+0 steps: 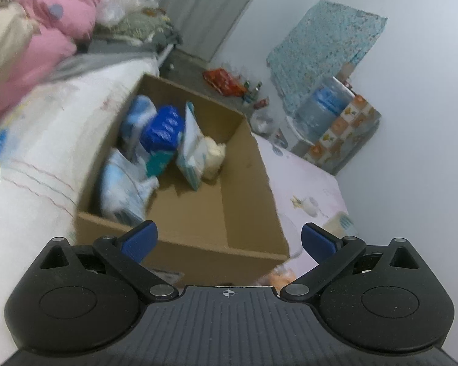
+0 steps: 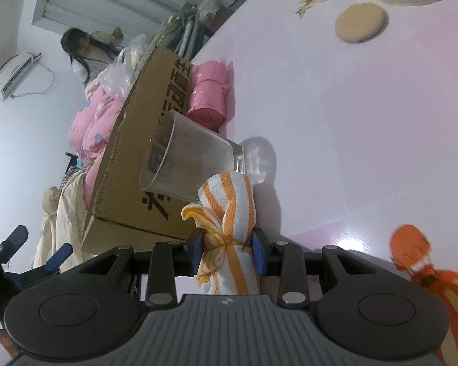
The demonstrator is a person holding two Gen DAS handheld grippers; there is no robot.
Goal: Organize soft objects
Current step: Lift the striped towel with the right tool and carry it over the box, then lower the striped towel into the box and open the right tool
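In the left wrist view an open cardboard box (image 1: 244, 201) lies on the bed and holds several soft packs, blue and white ones (image 1: 160, 132) and a cream one (image 1: 213, 155). My left gripper (image 1: 229, 238) hovers open just before the box's near wall, nothing between its blue pads. In the right wrist view my right gripper (image 2: 227, 253) is shut on a rolled orange-and-white striped towel (image 2: 229, 219) tied with a yellow band. The towel's top touches a clear glass (image 2: 186, 161) lying beside the box's printed side (image 2: 143, 140).
A pink roll of bags (image 2: 209, 94) lies behind the glass. An orange striped plush (image 2: 418, 259) sits at the right, a round beige cushion (image 2: 361, 21) farther off on the pink sheet (image 2: 351, 122). Pink bedding (image 1: 45, 24) is piled past the box. A person (image 2: 85, 55) stands behind it.
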